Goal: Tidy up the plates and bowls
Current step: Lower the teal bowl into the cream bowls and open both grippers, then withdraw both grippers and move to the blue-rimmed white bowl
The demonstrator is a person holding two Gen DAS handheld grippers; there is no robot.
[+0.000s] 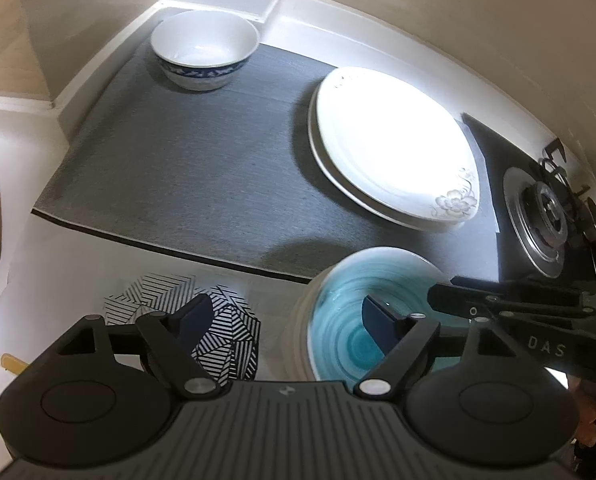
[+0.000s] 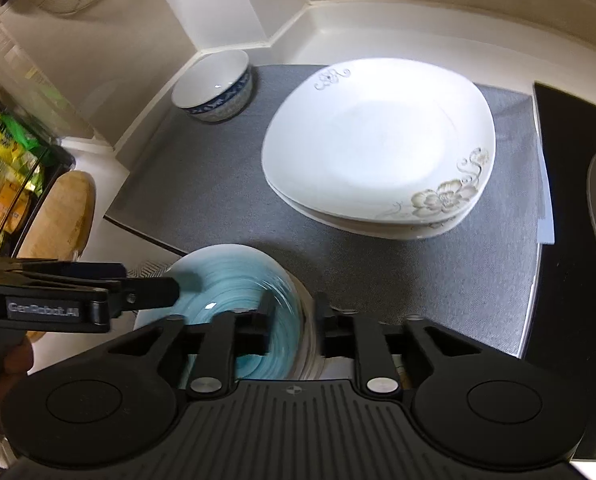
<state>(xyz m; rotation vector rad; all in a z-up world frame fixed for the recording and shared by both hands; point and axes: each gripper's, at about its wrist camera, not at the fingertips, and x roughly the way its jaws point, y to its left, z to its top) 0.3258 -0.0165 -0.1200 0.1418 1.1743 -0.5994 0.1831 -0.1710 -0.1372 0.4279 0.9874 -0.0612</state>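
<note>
Left tongs (image 1: 285, 312): spread wide. One finger hangs over the striped bowl, the other over the blue bowl. Nothing is pinched.
Right tongs (image 2: 291, 312): partly spread. One finger is inside the blue bowl and the other is outside its wall, so the wall is between them. The picture is blurry there, so I cannot tell if the fingers press on it.
Blue bowl (image 1: 362, 300): it has a blue swirl inside and a pale ribbed outside. It sits at the near edge of the gray mat, close under both tongs.
Striped bowl (image 1: 217, 332): black and white lines. It sits on the white surface (image 1: 97, 256) just left of the blue bowl.
White plates (image 2: 378, 148): two of them, stacked, with a flower painted on the rim. They rest on the gray mat (image 1: 185, 168), behind the blue bowl.
White bowl with blue band (image 1: 203, 52): stands upright in the far left corner of the mat, well apart from the plates.
Stove burner (image 1: 538, 220): to the right of the mat.
Wooden board (image 2: 63, 216): at the left side, off the mat.
</note>
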